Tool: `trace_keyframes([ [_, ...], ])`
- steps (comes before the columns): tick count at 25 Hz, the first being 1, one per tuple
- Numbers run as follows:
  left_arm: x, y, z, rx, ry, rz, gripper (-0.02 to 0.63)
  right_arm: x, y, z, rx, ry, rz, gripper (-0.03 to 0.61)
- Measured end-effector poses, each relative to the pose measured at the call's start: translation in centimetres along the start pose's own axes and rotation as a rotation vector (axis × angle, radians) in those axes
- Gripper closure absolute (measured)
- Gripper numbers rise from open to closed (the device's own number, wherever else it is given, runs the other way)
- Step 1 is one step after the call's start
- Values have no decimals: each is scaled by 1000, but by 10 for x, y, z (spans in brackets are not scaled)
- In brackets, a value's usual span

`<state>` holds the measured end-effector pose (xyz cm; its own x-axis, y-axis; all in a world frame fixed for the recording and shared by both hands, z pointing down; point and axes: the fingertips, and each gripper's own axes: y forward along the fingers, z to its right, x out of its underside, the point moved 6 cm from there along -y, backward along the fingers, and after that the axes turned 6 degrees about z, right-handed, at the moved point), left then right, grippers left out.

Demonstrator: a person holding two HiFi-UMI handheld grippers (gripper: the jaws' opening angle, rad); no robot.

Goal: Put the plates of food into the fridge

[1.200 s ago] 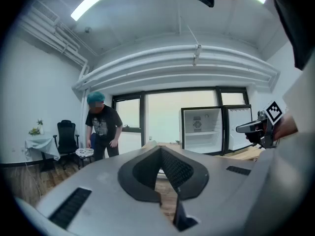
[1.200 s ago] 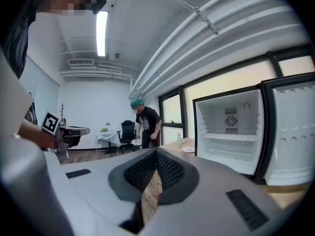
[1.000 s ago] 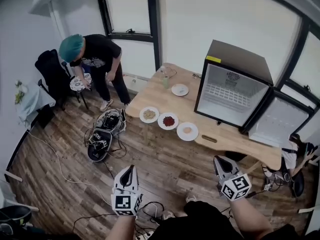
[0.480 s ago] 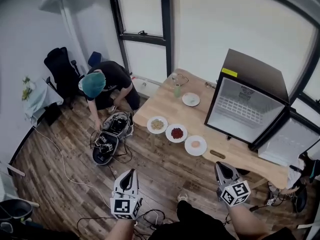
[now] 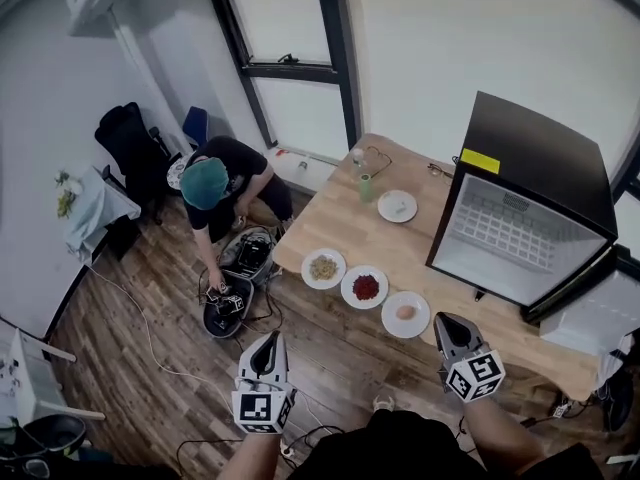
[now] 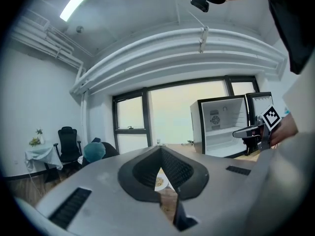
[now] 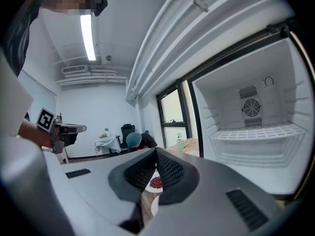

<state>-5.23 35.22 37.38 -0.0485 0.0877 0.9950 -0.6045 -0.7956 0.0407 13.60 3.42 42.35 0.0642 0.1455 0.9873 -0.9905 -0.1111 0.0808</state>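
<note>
Three plates of food line the near edge of the wooden table (image 5: 440, 258): a pasta plate (image 5: 323, 267), a plate of red food (image 5: 365, 287) and a plate with a pale bun (image 5: 405, 313). A fourth plate (image 5: 397, 205) lies farther back. The black fridge (image 5: 520, 218) stands open on the table's right, its shelves bare. My left gripper (image 5: 268, 341) is shut and empty, short of the table, with the pasta plate (image 6: 160, 182) ahead of its jaws. My right gripper (image 5: 446, 326) is shut and empty too, close to the bun plate; the red food (image 7: 155, 183) shows just past it.
A person in a teal cap (image 5: 205, 182) crouches over an open bag of cables (image 5: 228, 308) on the floor left of the table. A green bottle (image 5: 366, 188) stands on the far table edge. The fridge door (image 5: 600, 318) hangs open at right. A black chair (image 5: 130, 148) stands far left.
Both grippers have moved forward toward the table, so the plates and fridge now sit closer. The person in the teal cap has gone from standing to crouching over the bag.
</note>
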Motion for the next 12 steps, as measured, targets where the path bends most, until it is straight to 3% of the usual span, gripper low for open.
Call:
trace_keyframes([
  [6,-8,35,-3,-24,26,-9,609,3,41,16,-68,-12,-28,557],
  [12,-23,71,-5,21,59,6,609,-3,64,26,-55,-1,-20,557],
])
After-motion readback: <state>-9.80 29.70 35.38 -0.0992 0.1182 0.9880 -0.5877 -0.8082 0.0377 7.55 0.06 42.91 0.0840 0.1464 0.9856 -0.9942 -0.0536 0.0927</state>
